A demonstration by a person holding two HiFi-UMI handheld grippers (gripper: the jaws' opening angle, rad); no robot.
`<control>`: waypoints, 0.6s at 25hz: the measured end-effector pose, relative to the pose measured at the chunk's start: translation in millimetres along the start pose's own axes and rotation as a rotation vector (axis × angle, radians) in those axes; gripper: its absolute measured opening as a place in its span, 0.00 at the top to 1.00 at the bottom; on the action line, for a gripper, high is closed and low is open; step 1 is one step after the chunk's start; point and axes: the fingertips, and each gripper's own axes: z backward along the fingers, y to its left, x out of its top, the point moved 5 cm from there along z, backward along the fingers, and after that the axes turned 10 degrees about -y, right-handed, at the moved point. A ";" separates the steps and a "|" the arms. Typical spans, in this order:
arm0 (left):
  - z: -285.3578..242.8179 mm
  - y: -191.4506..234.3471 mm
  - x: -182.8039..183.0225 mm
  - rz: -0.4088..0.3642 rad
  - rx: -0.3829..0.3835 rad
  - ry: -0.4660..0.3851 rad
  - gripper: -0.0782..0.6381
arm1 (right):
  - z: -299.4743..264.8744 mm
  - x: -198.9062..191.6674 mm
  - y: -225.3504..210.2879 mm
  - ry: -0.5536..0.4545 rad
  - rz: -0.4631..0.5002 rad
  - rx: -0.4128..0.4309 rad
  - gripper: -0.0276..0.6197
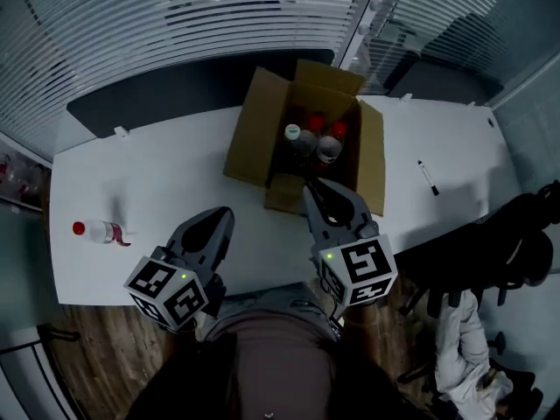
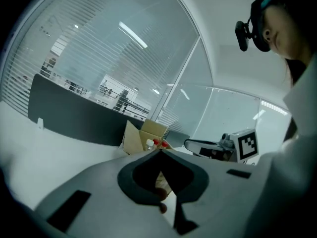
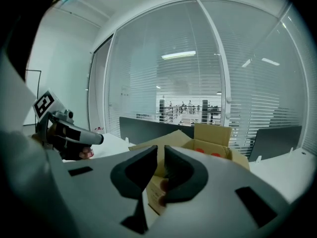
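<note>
Seen from above, the room is dim and bluish; the white table (image 1: pixel 175 191) is the brightest patch, with soft shadow beside the cardboard box (image 1: pixel 254 129). A ceiling strip light (image 3: pixel 178 55) glows beyond the glass. Window frames (image 3: pixel 220 73) bow heavily, corners black out.

The right gripper (image 3: pixel 161 148) holds its jaws slightly apart and empty, facing an open cardboard box (image 3: pixel 214 133) with red caps (image 3: pixel 215 154) inside.

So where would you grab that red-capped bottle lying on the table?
Probably round the clear middle of the bottle, coming straight down from above, jaws across its width. It lies on its side on the table, red cap pointing left, so both long sides are free.
</note>
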 end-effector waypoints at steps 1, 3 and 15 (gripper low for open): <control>-2.7 -1.1 0.9 0.000 0.008 -0.006 0.88 | -2.4 0.8 -4.4 0.000 0.003 0.008 0.91; -7.6 -1.1 1.4 -0.002 0.029 -0.017 0.88 | -8.6 0.2 -12.9 0.004 0.006 0.026 0.91; -13.9 23.1 -9.1 0.015 0.173 -0.077 0.88 | -58.7 -17.0 -39.2 0.030 0.008 0.133 0.90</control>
